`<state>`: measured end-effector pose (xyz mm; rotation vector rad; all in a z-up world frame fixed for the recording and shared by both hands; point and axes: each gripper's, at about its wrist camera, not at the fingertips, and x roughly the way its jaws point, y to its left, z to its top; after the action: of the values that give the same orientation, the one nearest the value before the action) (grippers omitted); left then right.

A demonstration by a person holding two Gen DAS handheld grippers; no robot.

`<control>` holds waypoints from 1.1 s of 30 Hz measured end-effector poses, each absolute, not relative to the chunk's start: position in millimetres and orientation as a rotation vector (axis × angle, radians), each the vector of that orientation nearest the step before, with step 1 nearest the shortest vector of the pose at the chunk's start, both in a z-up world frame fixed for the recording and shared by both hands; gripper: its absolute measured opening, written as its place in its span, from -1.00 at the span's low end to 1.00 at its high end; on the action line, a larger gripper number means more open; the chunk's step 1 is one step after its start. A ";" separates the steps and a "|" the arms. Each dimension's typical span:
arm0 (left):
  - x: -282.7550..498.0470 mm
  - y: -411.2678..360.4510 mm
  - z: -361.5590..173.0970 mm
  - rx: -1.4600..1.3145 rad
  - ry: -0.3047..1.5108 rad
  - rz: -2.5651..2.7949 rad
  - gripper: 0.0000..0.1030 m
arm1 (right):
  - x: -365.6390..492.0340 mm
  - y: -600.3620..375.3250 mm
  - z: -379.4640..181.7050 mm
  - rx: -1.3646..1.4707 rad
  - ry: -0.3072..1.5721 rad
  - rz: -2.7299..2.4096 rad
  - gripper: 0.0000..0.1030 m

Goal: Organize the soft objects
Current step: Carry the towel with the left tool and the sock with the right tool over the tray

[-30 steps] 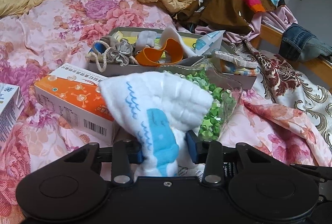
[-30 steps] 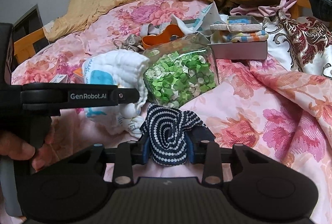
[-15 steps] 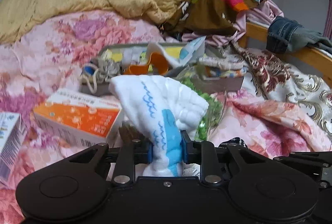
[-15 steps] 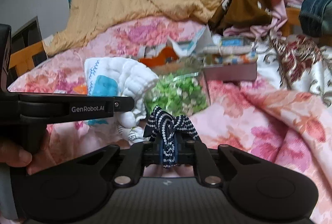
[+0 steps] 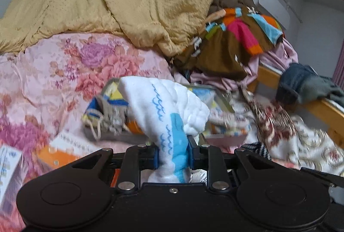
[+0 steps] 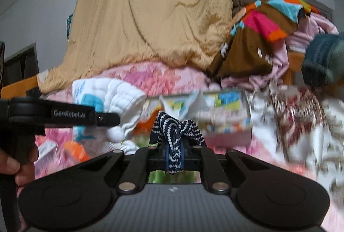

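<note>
Left gripper (image 5: 173, 155) is clamped on a white cloth with blue wave print (image 5: 169, 107), lifted above the floral bedspread (image 5: 64, 72), in front of a shallow tray of oddments (image 5: 217, 100). An orange carton (image 5: 53, 156) lies lower left. Right gripper (image 6: 174, 155) is pinched tight on a navy dotted fabric (image 6: 174, 130), raised off the bed, beside the left unit. A yellow quilt (image 6: 150, 16) is heaped behind.

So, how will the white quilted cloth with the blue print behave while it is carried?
The white quilted cloth with blue print probably stays floppy: it bunches above the left gripper. It seems light, bulging upward without sagging. The pinched waist suggests a secure hold.
</note>
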<state>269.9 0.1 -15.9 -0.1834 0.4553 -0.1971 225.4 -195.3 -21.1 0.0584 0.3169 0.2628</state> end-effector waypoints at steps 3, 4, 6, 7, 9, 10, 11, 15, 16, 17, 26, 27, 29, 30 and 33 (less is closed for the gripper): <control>291.7 3.6 -4.6 -0.186 0.438 -0.186 -0.50 | 255.4 -193.4 -7.2 0.056 0.294 0.285 -0.79; 301.3 4.7 -0.8 -0.184 0.433 -0.184 -0.50 | 268.2 -192.3 -2.2 0.055 0.289 0.294 -0.79; 319.7 6.5 3.9 -0.177 0.427 -0.175 -0.50 | 295.7 -191.0 8.0 0.073 0.289 0.309 -0.79; 331.4 7.6 5.6 -0.174 0.425 -0.169 -0.50 | 308.6 -190.3 12.4 0.084 0.291 0.315 -0.79; 351.2 10.0 7.1 -0.169 0.420 -0.156 -0.50 | 336.7 -186.9 21.4 0.096 0.291 0.322 -0.79; 362.9 11.2 7.2 -0.165 0.423 -0.151 -0.50 | 349.3 -186.0 24.0 0.095 0.297 0.326 -0.79; 373.5 12.2 6.9 -0.165 0.426 -0.147 -0.50 | 361.9 -183.8 26.0 0.095 0.305 0.327 -0.79; 411.7 19.3 1.5 -0.198 0.457 -0.124 -0.50 | 395.1 -179.2 23.7 0.119 0.333 0.313 -0.79; 418.8 21.9 -0.7 -0.217 0.467 -0.118 -0.50 | 402.0 -177.8 20.8 0.121 0.342 0.312 -0.79; 426.2 25.3 -3.3 -0.237 0.477 -0.110 -0.50 | 405.9 -176.9 17.5 0.119 0.349 0.307 -0.79; 460.6 40.7 -24.8 -0.291 0.552 -0.077 -0.50 | 432.2 -173.2 -10.5 0.142 0.439 0.278 -0.78; 462.4 41.3 -26.5 -0.293 0.558 -0.075 -0.49 | 433.3 -172.3 -12.3 0.138 0.444 0.275 -0.78; 465.6 41.8 -30.1 -0.289 0.570 -0.070 -0.49 | 435.1 -169.9 -15.3 0.126 0.451 0.270 -0.77; 465.9 42.0 -31.7 -0.289 0.573 -0.068 -0.49 | 436.4 -169.3 -15.9 0.121 0.455 0.266 -0.76; 467.4 44.1 -34.5 -0.311 0.578 -0.058 -0.47 | 438.4 -166.9 -17.6 0.113 0.469 0.262 -0.70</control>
<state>467.4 44.1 -34.5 -0.3107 0.5777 -0.0581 438.4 -166.9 -17.6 0.1132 0.4687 0.2623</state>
